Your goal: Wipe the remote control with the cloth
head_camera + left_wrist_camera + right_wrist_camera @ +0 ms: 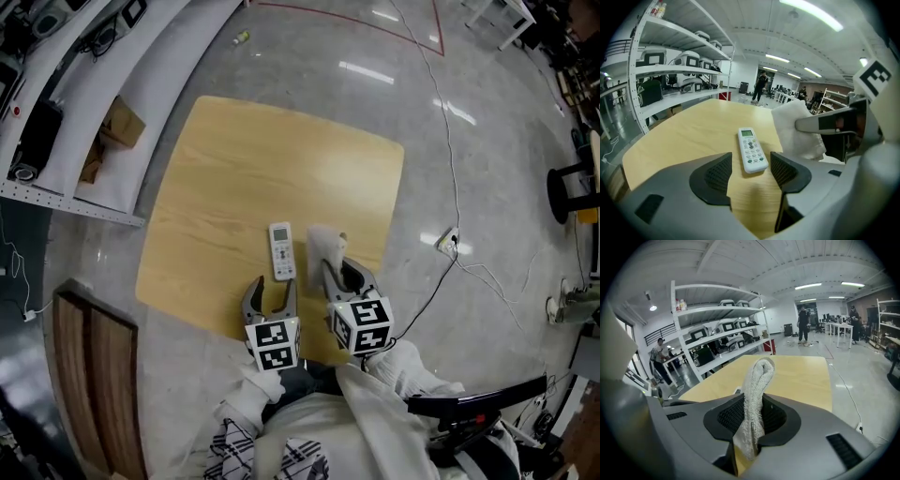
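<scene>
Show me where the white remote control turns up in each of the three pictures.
Head view: remote control lies on the table, just ahead of the left gripper, left of the cloth.
Left gripper view: centre, flat on the table beyond the open jaws.
Right gripper view: not clearly visible; the gripped cloth blocks that spot.
Shared landmark: the white cloth.

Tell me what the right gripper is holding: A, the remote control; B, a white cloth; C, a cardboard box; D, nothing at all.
B: the right gripper is pinched shut on the white cloth, while the remote control lies flat on the table.
</scene>
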Tool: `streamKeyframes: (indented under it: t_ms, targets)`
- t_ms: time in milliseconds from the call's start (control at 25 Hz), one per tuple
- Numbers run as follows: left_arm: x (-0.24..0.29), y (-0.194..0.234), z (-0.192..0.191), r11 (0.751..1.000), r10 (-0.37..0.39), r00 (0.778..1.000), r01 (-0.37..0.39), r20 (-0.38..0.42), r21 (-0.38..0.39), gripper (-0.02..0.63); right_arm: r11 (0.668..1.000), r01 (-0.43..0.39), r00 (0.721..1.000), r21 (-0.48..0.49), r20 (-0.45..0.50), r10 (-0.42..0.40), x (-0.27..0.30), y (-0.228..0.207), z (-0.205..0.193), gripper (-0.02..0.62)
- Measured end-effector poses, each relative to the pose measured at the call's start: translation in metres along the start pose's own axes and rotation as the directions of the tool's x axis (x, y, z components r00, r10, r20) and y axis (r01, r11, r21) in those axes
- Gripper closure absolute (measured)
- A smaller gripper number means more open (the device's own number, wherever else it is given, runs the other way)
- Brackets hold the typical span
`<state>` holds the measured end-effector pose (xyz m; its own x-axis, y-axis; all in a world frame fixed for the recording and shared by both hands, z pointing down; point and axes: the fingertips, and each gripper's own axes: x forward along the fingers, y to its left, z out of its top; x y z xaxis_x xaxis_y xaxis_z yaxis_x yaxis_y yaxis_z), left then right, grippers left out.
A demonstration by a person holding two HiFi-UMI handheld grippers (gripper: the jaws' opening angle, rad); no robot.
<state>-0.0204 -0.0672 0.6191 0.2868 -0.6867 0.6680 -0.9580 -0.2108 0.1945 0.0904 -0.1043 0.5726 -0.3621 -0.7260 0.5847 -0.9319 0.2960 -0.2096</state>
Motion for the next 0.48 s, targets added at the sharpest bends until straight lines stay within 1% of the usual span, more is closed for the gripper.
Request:
streamKeyframes:
  t_ms: [80, 160, 240, 320, 400, 440, 480]
  targets:
    - [0.008, 0.002, -0.010, 1.000, 0.018, 0.999, -0.019, -0.051, -0.016, 0.343, 1.000, -0.008, 1.000, -0.004, -0.007, 0.008, 0.005, 0.000, -0.001, 0.506]
    - [0.016, 0.001, -0.017, 0.999, 0.019, 0.995, -0.021, -0.094, -0.026, 0.332, 0.999, -0.029, 1.000, -0.012, -0.010, 0.029, 0.011, 0.000, 0.000, 0.506]
    - [0.024, -0.002, -0.022, 1.000, 0.012, 0.992, -0.015, -0.127, -0.028, 0.331, 0.997, -0.070, 0.997, -0.017, -0.014, 0.070, 0.016, 0.000, 0.003, 0.506]
    - [0.034, -0.003, -0.026, 1.000, 0.020, 0.988, -0.022, -0.155, -0.013, 0.331, 0.991, -0.131, 0.991, -0.018, -0.030, 0.130, 0.021, 0.001, 0.004, 0.506]
    - [0.041, -0.003, -0.031, 0.999, 0.041, 0.981, -0.040, -0.188, 0.005, 0.331, 0.976, -0.215, 0.975, -0.023, -0.063, 0.213, 0.026, 0.003, 0.004, 0.506]
    - [0.042, -0.002, -0.032, 0.999, 0.051, 0.978, -0.049, -0.203, 0.015, 0.331, 0.963, -0.268, 0.961, -0.030, -0.085, 0.265, 0.029, 0.007, 0.005, 0.506]
    - [0.043, -0.001, -0.033, 0.998, 0.059, 0.975, -0.055, -0.214, 0.027, 0.333, 0.943, -0.330, 0.939, -0.045, -0.112, 0.324, 0.031, 0.012, 0.006, 0.506]
